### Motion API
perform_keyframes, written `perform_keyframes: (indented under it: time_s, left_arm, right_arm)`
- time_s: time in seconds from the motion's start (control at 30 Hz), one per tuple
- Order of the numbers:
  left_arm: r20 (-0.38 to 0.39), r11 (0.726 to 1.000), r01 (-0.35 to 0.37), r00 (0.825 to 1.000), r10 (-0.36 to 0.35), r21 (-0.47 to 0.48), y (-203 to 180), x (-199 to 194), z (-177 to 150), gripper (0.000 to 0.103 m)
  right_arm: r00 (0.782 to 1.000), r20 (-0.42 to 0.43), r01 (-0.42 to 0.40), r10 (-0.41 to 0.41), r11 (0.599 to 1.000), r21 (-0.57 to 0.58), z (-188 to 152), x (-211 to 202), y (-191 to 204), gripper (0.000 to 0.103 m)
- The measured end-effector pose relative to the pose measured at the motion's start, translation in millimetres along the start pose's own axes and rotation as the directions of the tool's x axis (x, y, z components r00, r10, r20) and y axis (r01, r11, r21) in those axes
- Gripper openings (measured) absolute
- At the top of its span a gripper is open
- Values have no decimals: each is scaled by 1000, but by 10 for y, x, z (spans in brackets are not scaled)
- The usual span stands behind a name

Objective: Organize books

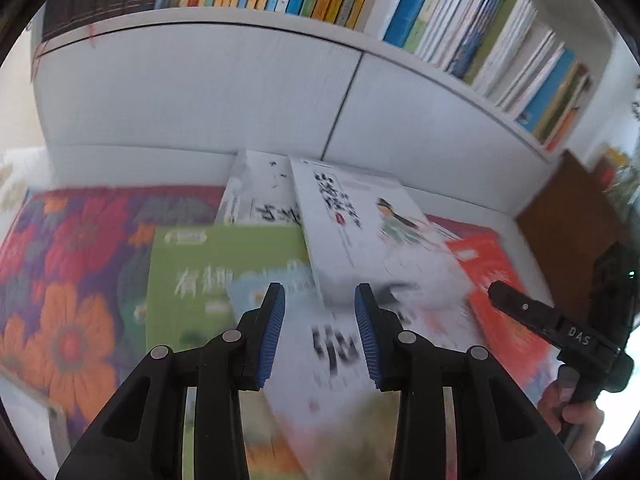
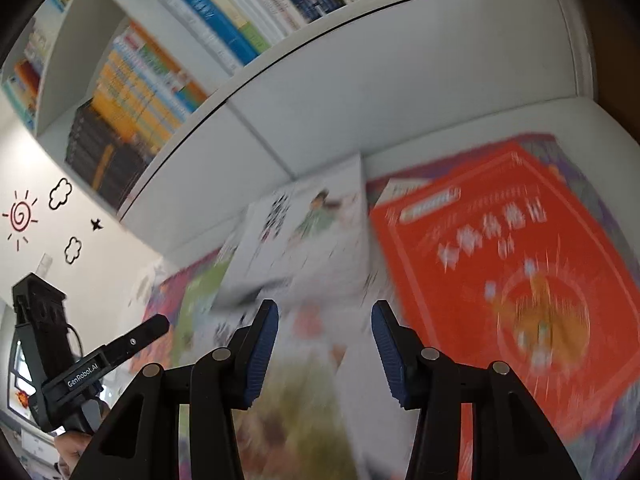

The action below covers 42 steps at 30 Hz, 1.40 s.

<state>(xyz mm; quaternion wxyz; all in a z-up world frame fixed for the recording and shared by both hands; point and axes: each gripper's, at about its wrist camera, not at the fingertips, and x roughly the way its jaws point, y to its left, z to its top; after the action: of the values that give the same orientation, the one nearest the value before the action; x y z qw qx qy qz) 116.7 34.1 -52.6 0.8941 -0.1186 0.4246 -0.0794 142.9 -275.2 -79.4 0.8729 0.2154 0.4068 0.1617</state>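
Presently: left gripper [image 1: 320, 300] and right gripper [image 2: 325, 320], jaws parted, empty; loose books [image 1: 360, 232] at twelve o'clock.

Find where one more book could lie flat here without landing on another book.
The floral mat, left of the green book, is bare. So is the white strip between mat and cabinet front. The middle is crowded: white book, green and red book overlap.

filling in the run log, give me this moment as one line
phase: approach | left gripper: open, empty | right gripper: open, empty | loose books: flat on floral cloth | shelf: full
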Motion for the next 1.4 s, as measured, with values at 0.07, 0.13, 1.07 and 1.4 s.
perform_keyframes:
  time_s: [0.07,0.13,1.07,1.4]
  left_arm:
    - [-29,999,31,999,-31,-17,-25,196,66,34]
    - [-42,1000,29,999,-30,-10,-57,323,93,34]
    - [-198,990,39,980,-11,136,-383,-633,-1312,40]
    - [-255,982,133,962,-96,130,-278,-1439,-2607,40]
  right_arm:
    - [1000,-3,1,-1,1000,11,72,159,-38,47]
    - [1000,-18,6,-6,1000,10,162,366,-71,47]
    - [974,-218,40,-69,990,-133,-893,-326,283,48]
    - [955,-291,-7,-61,974,-227,-2213,-1188,414,48]
